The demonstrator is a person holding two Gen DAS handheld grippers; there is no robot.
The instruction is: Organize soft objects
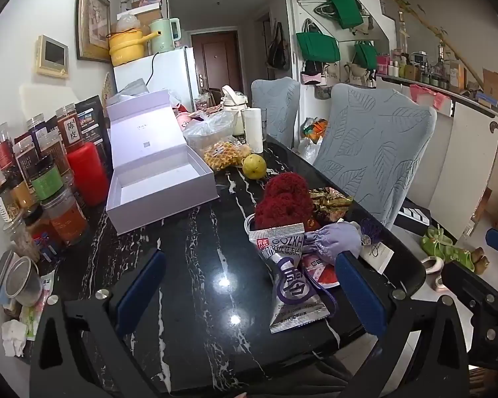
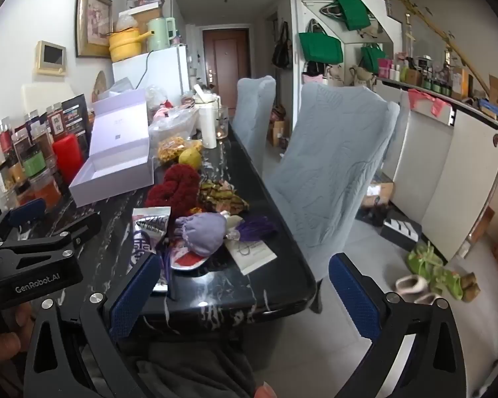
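Note:
A fluffy red knit piece (image 1: pixel 284 199) (image 2: pixel 174 187) lies on the black marble table (image 1: pixel 189 258) (image 2: pixel 275 275). In front of it sit a lilac drawstring pouch (image 1: pixel 332 240) (image 2: pixel 202 232), a silver-purple snack packet (image 1: pixel 290 272) (image 2: pixel 147 232), a gold patterned cloth (image 1: pixel 330 200) (image 2: pixel 224 195) and a purple tassel (image 2: pixel 255 227). An open white box (image 1: pixel 159 179) (image 2: pixel 114 165) stands to the left. My left gripper (image 1: pixel 249 285) is open and low over the near table, the packet lying between its fingers untouched. My right gripper (image 2: pixel 245 295) is open at the table's near right corner, empty.
Spice jars (image 1: pixel 46 182) (image 2: pixel 33 162) and a red canister (image 1: pixel 88 175) crowd the left edge. Waffles in a bag (image 1: pixel 219 156), a yellow fruit (image 1: pixel 254 165) and a white cup (image 1: pixel 254 129) stand farther back. Grey-covered chairs (image 1: pixel 372 152) (image 2: pixel 328 165) line the right side. Shoes (image 2: pixel 435 272) lie on the floor.

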